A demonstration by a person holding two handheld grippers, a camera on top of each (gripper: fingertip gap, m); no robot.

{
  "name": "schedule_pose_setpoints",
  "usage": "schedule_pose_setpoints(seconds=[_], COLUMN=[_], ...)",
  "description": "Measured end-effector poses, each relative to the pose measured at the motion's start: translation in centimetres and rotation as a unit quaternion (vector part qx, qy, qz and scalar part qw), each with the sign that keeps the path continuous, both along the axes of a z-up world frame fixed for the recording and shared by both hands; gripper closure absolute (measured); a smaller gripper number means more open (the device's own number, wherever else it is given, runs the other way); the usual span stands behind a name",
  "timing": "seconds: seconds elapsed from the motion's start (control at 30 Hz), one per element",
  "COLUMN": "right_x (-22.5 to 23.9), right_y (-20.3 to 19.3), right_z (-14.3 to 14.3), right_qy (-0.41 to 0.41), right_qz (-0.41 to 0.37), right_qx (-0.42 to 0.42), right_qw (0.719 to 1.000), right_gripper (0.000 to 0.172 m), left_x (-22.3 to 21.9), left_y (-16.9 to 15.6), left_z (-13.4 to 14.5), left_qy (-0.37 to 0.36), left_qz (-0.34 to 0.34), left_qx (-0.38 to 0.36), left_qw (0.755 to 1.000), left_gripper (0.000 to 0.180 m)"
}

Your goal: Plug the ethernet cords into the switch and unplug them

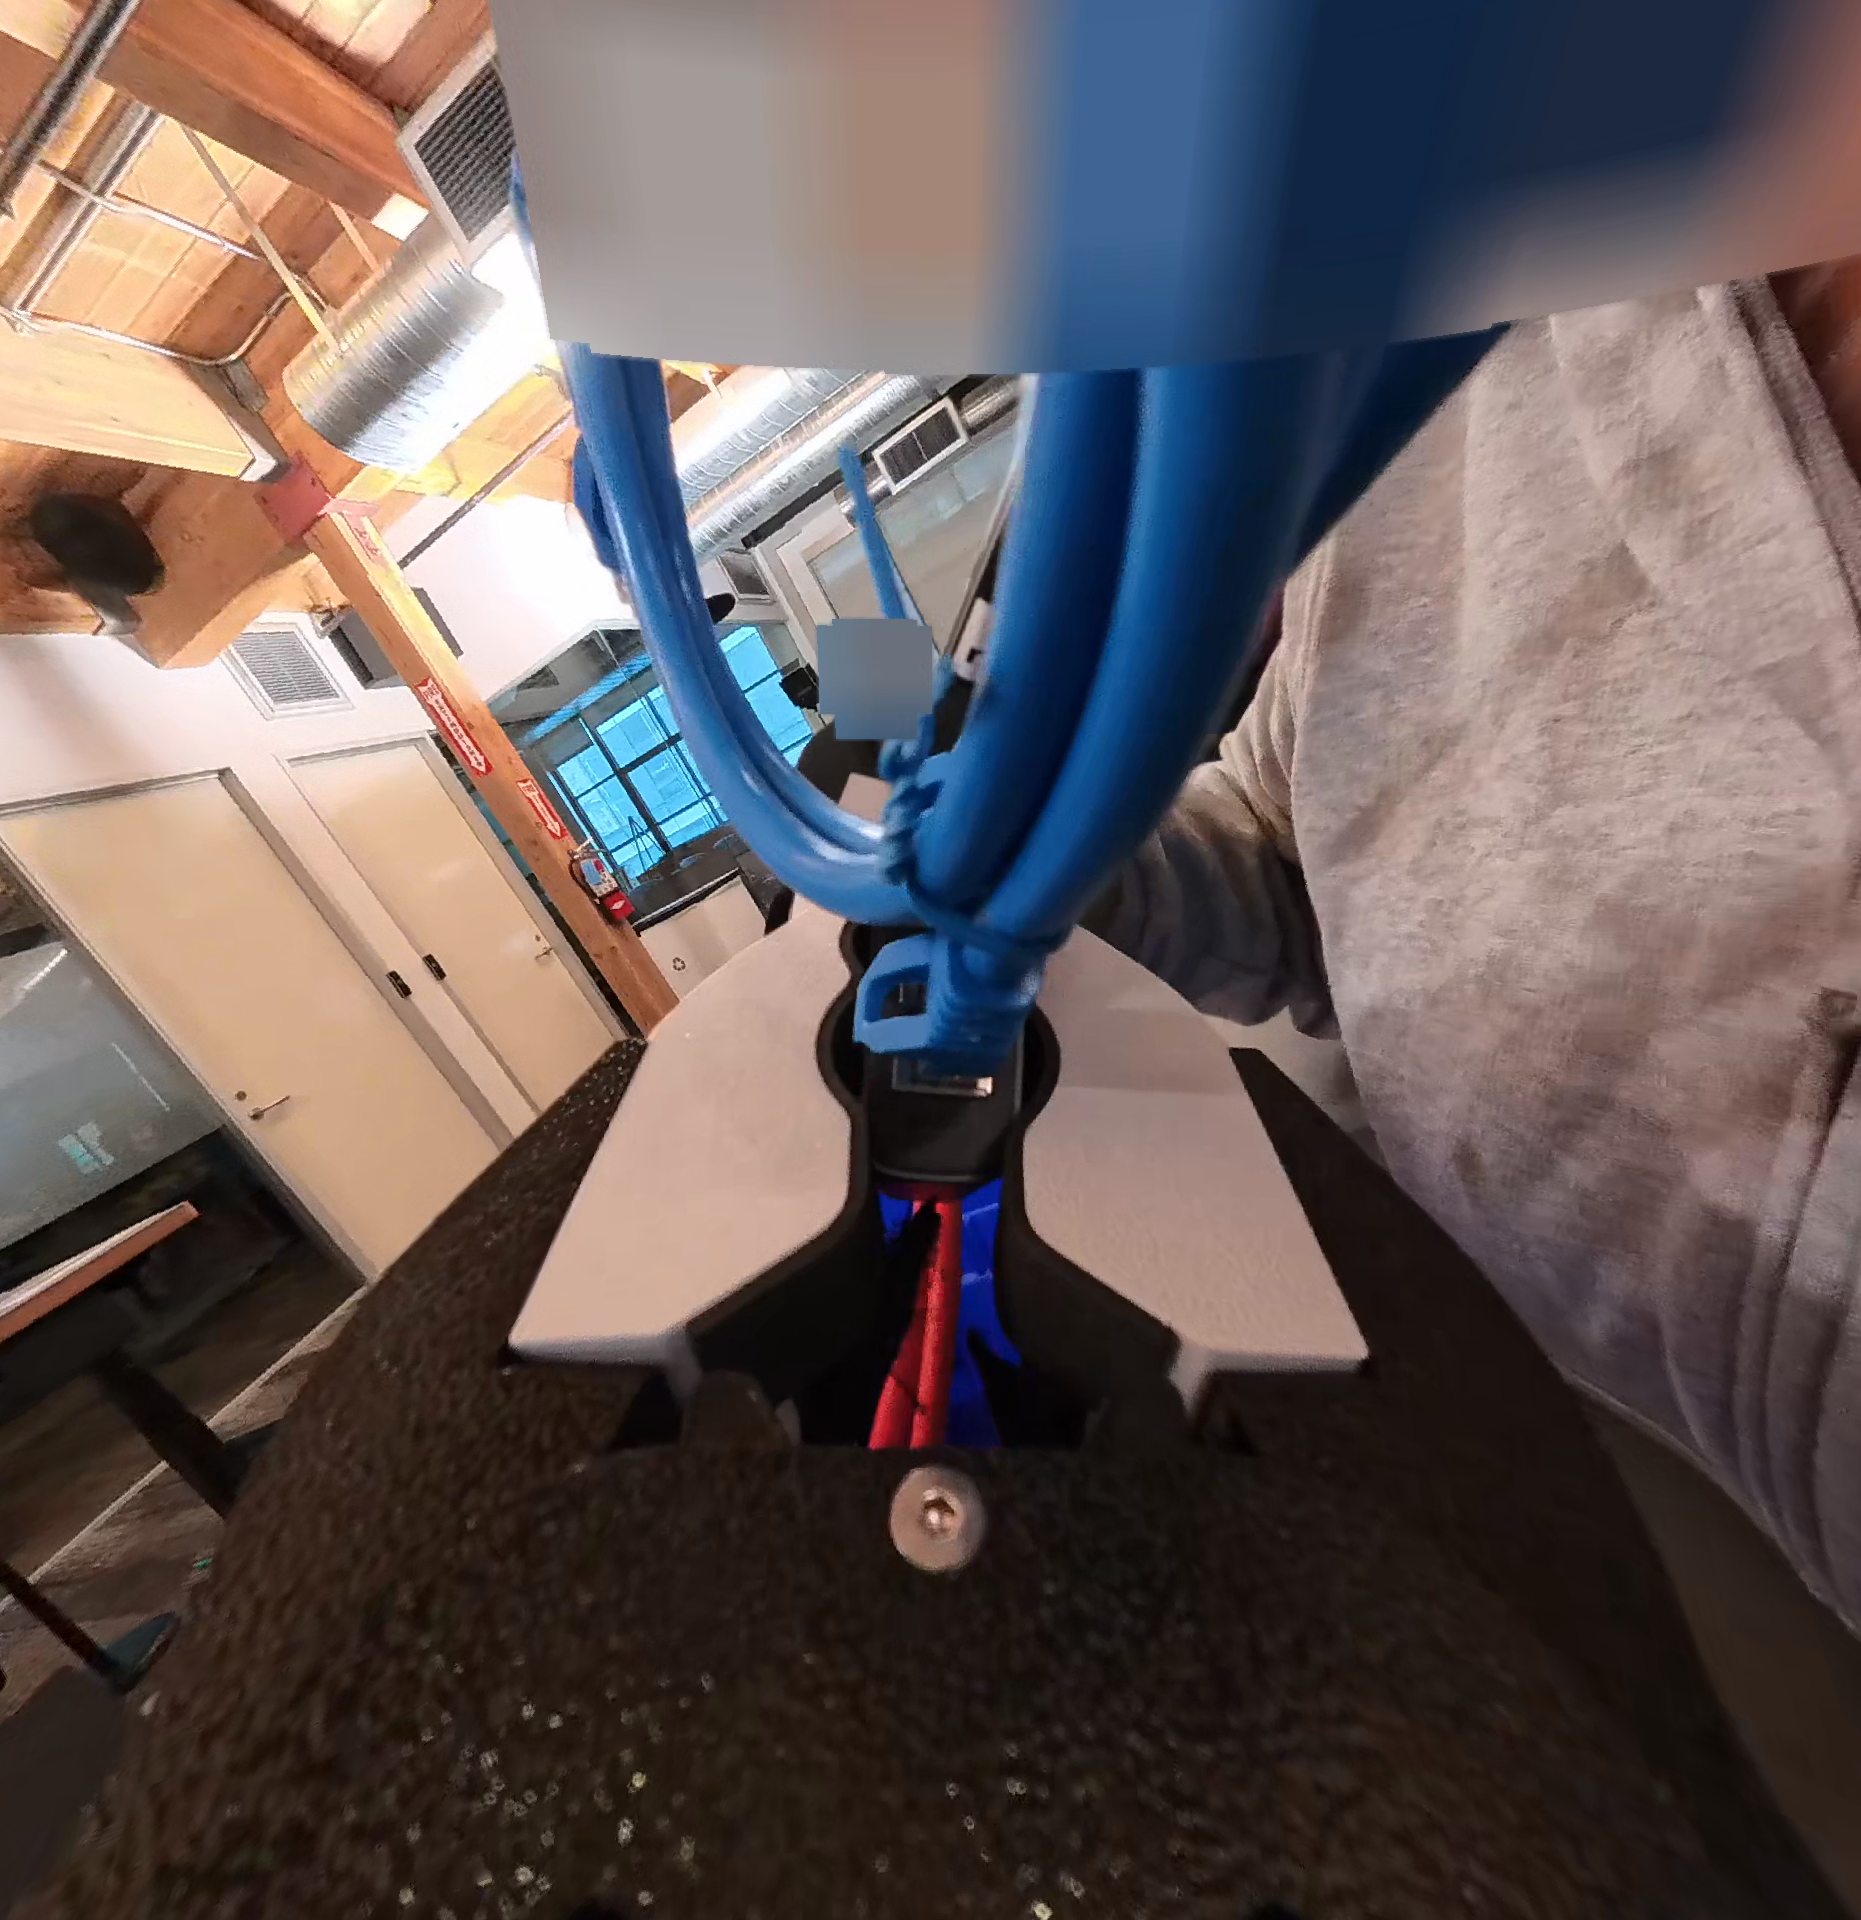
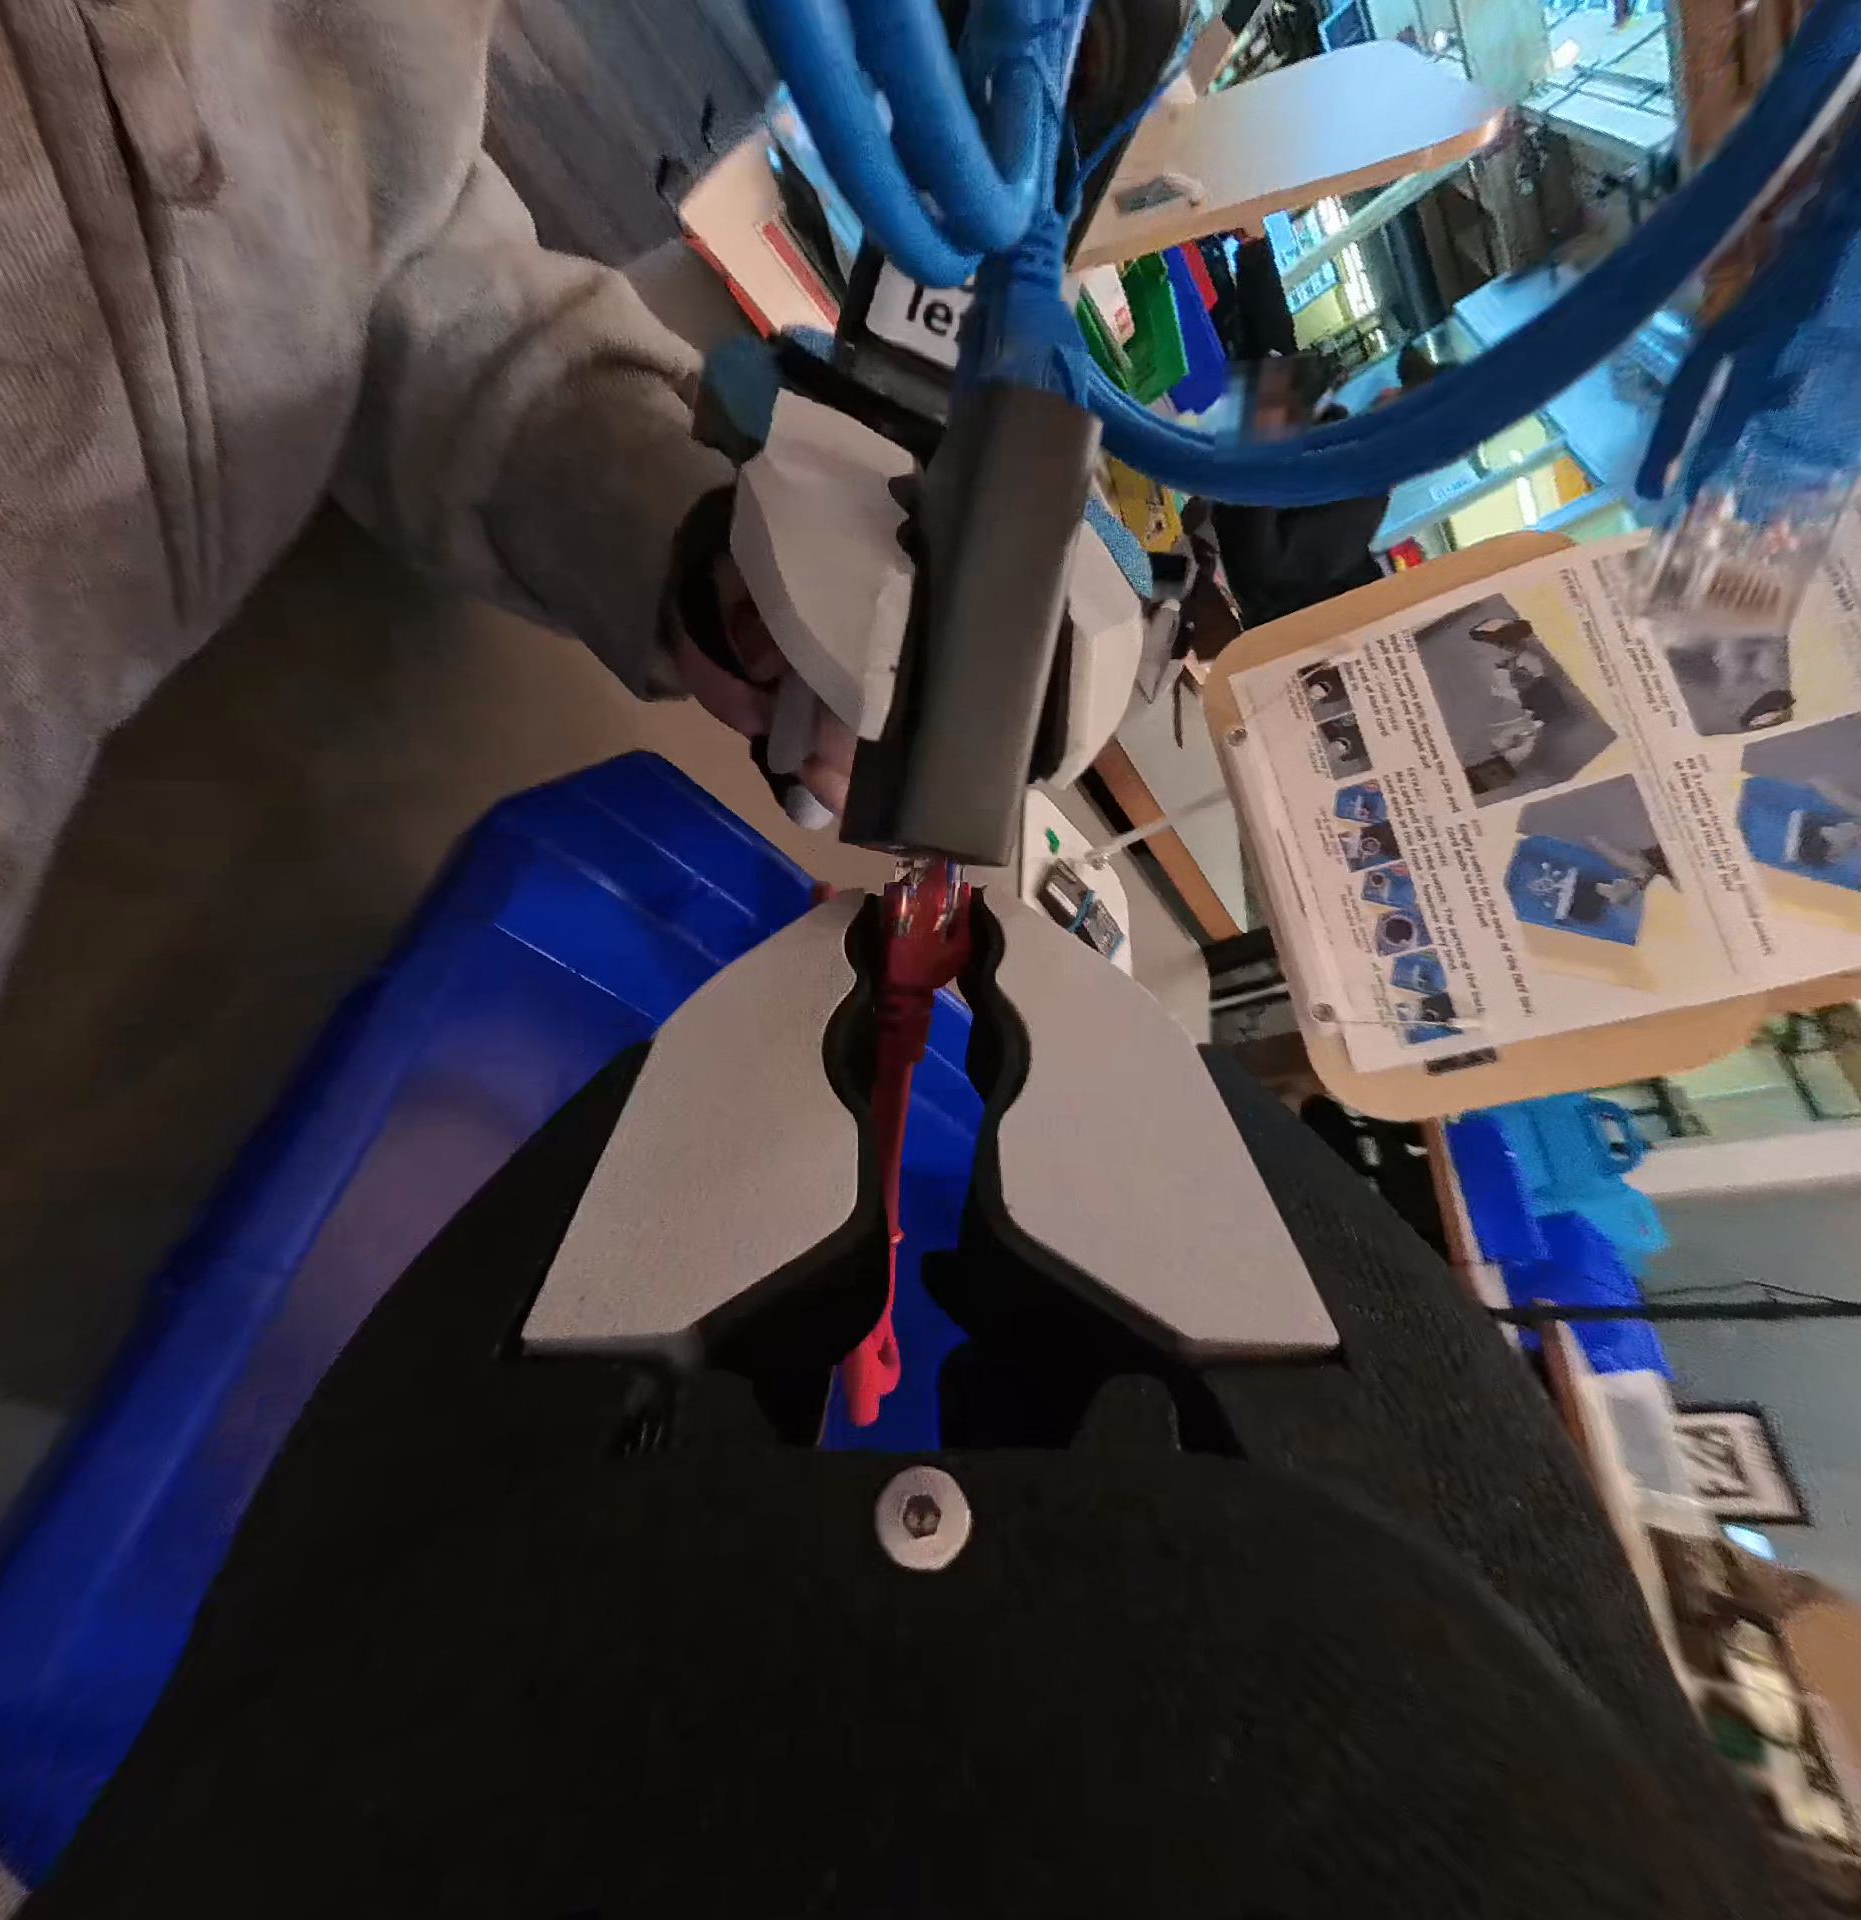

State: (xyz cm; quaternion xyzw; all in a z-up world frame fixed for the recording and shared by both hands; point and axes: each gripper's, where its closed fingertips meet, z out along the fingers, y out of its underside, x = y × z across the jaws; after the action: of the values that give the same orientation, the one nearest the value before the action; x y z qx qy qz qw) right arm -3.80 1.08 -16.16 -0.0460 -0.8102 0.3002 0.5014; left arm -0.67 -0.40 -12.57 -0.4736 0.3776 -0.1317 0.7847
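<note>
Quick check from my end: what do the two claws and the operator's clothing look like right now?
Both match: the left claw and right claw have a speckled black textured body, pale grey wedge-shaped finger plates with black rubbery inner linings scalloped into round notches, and one silver hex screw at the centre. In the right wrist view the left claw carries a white label. The person wears a light grey, soft-textured buttoned top with long sleeves.

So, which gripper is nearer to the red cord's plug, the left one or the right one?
Right. The right gripper holds the red cord's plug between its fingertips. The left gripper is just beyond, clamped on the black switch that the plug's tip meets.
</note>
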Motion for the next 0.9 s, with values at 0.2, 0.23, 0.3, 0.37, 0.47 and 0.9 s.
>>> schedule_pose_setpoints(seconds=[0.2,0.23,0.3,0.37,0.47,0.9], right_x=[0.0,0.1,0.2,0.0,-0.1,0.7], right_y=[0.1,0.1,0.2,0.5,0.7,0.1], right_z=[-0.4,-0.4,-0.7,-0.8,-0.9,-1.2], right_qy=[-0.002,-0.012,-0.02,0.001,0.027,0.021], right_qz=[-0.004,0.002,0.008,-0.014,-0.042,-0.008], right_qx=[0.009,-0.004,-0.014,0.03,0.095,0.058], right_qw=[1.0,1.0,1.0,0.999,0.994,0.998], right_gripper=[0.158,0.158,0.158,0.157,0.157,0.157], left_x=[0.0,0.1,0.3,0.2,-0.2,0.9], left_y=[0.1,0.1,0.2,0.4,0.3,-0.3], left_z=[-0.5,-0.5,-0.8,-1.1,-1.5,-1.5], left_qy=[0.009,0.017,0.037,0.04,0.018,0.012], left_qz=[0.014,0.022,0.038,0.046,0.032,0.024], left_qx=[-0.003,0.001,0.004,0.002,-0.003,-0.002], left_qw=[1.0,1.0,0.999,0.998,0.999,1.0], left_gripper=[0.16,0.16,0.16,0.159,0.16,0.16])
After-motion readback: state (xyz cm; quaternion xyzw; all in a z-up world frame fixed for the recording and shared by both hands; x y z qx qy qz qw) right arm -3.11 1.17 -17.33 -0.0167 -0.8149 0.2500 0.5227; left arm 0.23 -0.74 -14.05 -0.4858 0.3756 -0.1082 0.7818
